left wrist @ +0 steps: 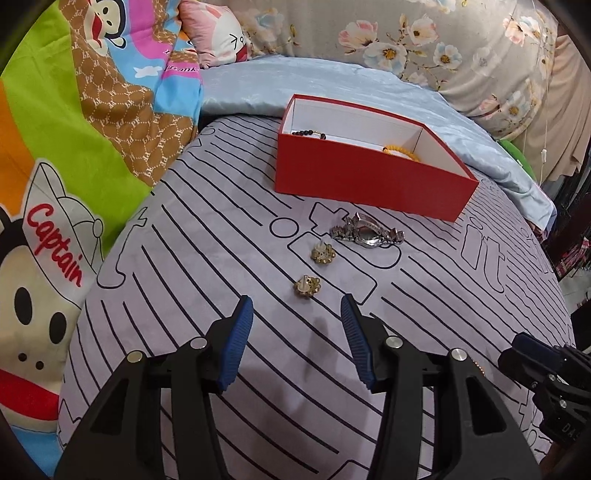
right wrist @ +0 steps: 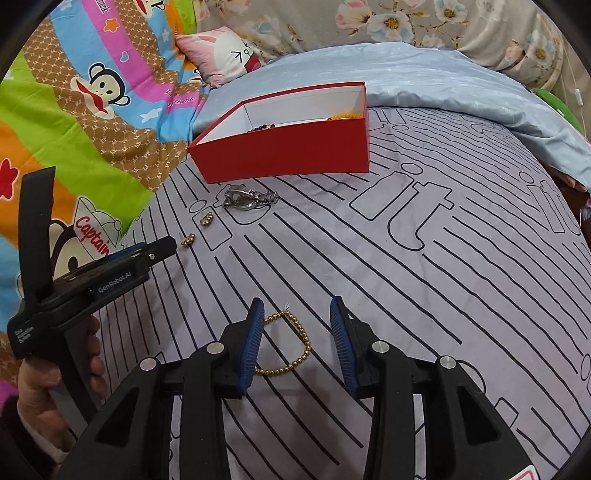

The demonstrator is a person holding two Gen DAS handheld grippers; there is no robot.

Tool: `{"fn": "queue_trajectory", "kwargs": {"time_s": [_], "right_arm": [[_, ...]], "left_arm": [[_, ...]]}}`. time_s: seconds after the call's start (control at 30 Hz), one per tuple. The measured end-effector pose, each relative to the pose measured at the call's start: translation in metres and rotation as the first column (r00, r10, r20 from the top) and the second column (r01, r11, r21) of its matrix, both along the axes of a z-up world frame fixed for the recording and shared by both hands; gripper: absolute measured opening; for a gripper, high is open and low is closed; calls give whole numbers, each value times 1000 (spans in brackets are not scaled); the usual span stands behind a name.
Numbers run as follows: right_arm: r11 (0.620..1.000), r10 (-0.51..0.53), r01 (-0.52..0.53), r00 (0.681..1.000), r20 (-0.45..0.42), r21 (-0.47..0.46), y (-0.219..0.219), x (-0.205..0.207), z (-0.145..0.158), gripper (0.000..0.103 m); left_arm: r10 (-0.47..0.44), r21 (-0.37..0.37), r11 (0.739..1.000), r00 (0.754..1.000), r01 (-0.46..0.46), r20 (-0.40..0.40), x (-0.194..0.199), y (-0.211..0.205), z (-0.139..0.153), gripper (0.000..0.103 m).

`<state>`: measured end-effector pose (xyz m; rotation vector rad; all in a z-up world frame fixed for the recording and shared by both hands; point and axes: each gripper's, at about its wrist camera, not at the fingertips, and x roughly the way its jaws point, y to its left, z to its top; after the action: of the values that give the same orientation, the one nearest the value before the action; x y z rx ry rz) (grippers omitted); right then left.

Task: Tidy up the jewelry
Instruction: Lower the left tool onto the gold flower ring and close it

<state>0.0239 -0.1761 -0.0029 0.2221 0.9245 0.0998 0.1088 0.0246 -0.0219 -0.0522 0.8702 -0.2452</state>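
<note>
A red box with a white inside stands on the striped grey sheet; a black bead string and a yellow bead bracelet lie in it. In front of it lie a silver watch and two gold flower earrings, one farther and one nearer. My left gripper is open, just short of the nearer earring. My right gripper is open over a gold bead bracelet that lies between its fingers. The right wrist view also shows the box, the watch and the left gripper.
A colourful cartoon quilt lies to the left. A pink pillow, a blue blanket and a floral quilt lie behind the box. The right gripper's body shows at the left wrist view's right edge.
</note>
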Motion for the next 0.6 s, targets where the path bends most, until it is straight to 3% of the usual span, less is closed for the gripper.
{"fn": "queue_trajectory", "kwargs": {"time_s": [0.2,0.43,0.6], "right_arm": [[1000,-1,1,1000,-3,4,1,2,-2,37],[1000,16,-16,1000,-10,3,5,13,-4,37],[998,58,-58,998,-4,-5,16,29,-4,37]], "left_arm": [[2,-13,1000,1000,-2,-25,16,-6,-10,43],[0,-17,1000,999,0,-34,27,-8,-17,19],[-14,-61,998,999,11,-45,28,-3,-16,17]]}}
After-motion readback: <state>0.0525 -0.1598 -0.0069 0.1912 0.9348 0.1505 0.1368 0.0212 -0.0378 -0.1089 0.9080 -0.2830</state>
